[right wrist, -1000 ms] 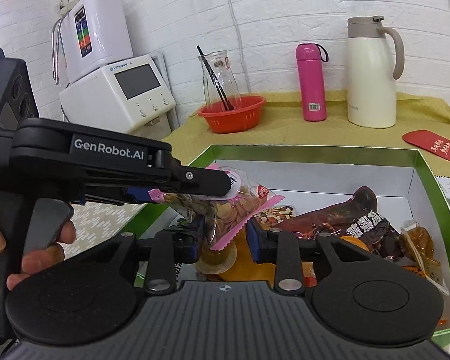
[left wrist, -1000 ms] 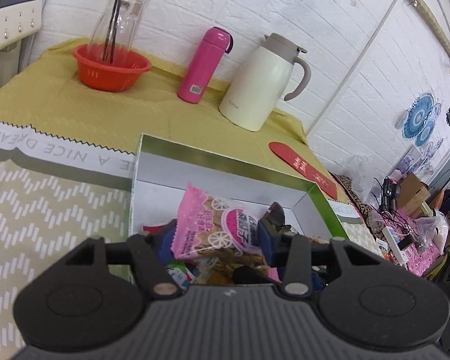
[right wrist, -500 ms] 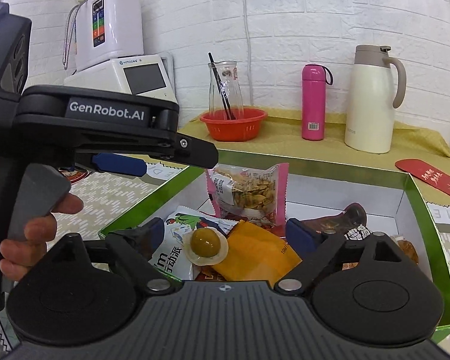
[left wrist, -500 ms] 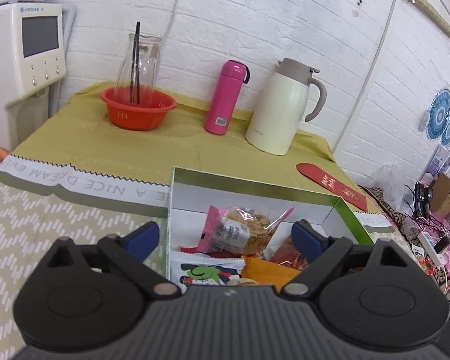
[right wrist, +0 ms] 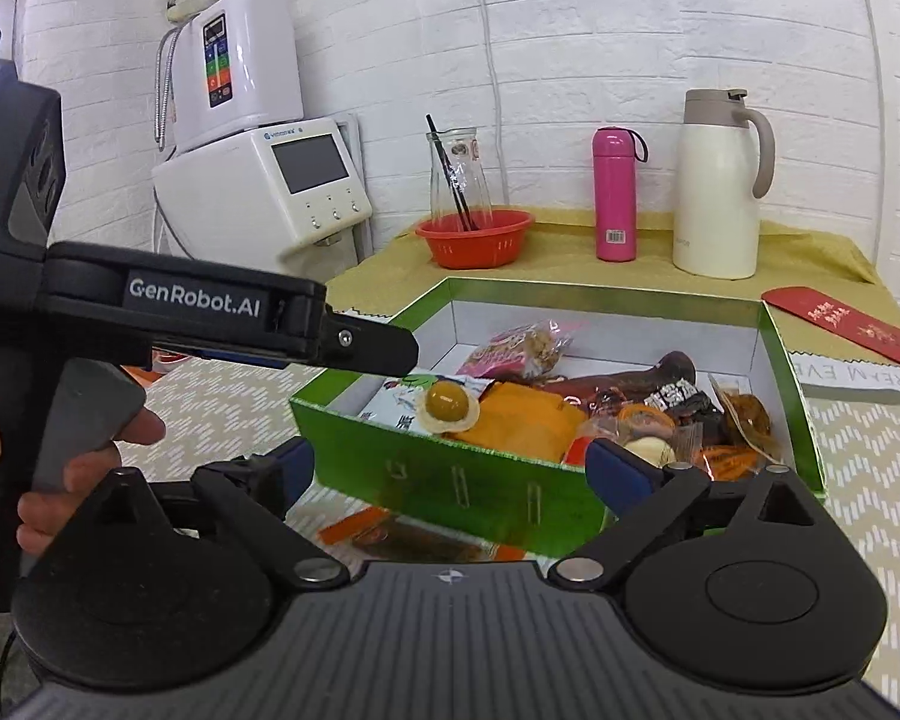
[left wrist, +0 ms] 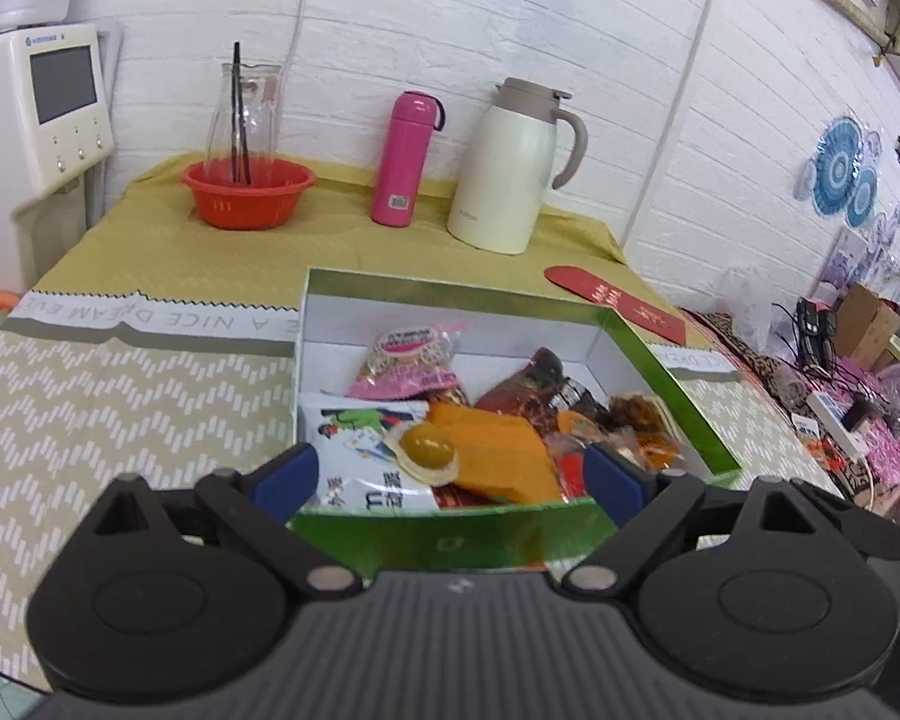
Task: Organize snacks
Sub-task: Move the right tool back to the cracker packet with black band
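Observation:
A green box (left wrist: 450,531) (right wrist: 450,480) with a white inside holds several snack packets. A pink packet of nuts (left wrist: 411,360) (right wrist: 525,345) lies at its back left. A white packet (left wrist: 366,450), an orange packet (left wrist: 498,450) (right wrist: 528,426) and a sealed yolk (left wrist: 429,444) (right wrist: 448,401) lie in front, with dark red packets (left wrist: 534,387) to the right. My left gripper (left wrist: 450,471) is open and empty, just short of the box's near wall. My right gripper (right wrist: 450,468) is open and empty, also short of the box. An orange packet (right wrist: 414,540) lies on the cloth before the box.
At the back stand a red bowl with a glass carafe (left wrist: 247,192), a pink flask (left wrist: 405,159) and a white jug (left wrist: 516,168). A red envelope (left wrist: 618,303) lies right of the box. A white appliance (right wrist: 264,192) stands left. The left gripper's body (right wrist: 210,312) crosses the right wrist view.
Both grippers let go of the pink nut packet, opened and drew back from the box. The packet now lies inside at the back left.

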`<state>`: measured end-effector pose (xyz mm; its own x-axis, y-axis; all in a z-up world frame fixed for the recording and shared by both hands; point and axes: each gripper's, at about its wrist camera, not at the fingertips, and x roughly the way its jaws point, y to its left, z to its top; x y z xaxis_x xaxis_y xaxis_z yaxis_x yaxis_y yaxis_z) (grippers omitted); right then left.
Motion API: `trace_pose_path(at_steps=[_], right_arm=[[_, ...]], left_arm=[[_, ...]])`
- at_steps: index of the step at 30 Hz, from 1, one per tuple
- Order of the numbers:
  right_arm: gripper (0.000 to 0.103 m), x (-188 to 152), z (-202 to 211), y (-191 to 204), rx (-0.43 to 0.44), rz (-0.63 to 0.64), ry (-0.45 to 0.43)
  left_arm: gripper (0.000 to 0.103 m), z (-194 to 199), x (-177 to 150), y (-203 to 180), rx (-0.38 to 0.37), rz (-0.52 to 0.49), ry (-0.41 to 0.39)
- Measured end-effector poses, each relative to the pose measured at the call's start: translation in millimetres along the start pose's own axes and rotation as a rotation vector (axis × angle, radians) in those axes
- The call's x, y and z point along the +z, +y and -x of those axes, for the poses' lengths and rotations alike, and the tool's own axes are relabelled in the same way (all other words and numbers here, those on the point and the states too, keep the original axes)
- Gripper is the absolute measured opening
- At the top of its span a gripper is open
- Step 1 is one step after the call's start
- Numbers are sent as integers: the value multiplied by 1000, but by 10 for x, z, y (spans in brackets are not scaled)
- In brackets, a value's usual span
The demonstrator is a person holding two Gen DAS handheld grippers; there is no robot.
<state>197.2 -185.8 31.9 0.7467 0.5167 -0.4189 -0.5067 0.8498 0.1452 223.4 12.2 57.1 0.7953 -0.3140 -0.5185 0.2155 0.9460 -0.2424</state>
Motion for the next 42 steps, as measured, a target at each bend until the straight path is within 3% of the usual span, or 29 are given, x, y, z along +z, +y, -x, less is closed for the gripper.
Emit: trace_pose_path(at_steps=[7, 13, 20, 25, 29, 32, 35, 42], right_arm=[[103, -327, 369, 64, -6, 91, 30], [103, -592, 366, 64, -5, 82, 76], [103, -636, 82, 211, 20, 51, 142], [103, -599, -55, 351, -21, 89, 142], [103, -563, -207, 373, -49, 47, 170], [103, -559, -311, 360, -96, 3, 183], [103, -585, -333, 359, -109, 44, 185], [103, -710, -30, 299, -20, 144, 189]], left_arm=[[90, 292, -418, -73, -67, -26, 63], [90, 202, -691, -37, -28, -12, 149], [90, 7, -672, 12, 39, 23, 160], [90, -53, -646, 56, 68, 27, 159], [90, -100, -655, 91, 72, 36, 168], [90, -116, -664, 110, 66, 41, 174], [90, -109, -678, 113, 59, 35, 176], [90, 21, -789, 77, -27, 25, 195]])
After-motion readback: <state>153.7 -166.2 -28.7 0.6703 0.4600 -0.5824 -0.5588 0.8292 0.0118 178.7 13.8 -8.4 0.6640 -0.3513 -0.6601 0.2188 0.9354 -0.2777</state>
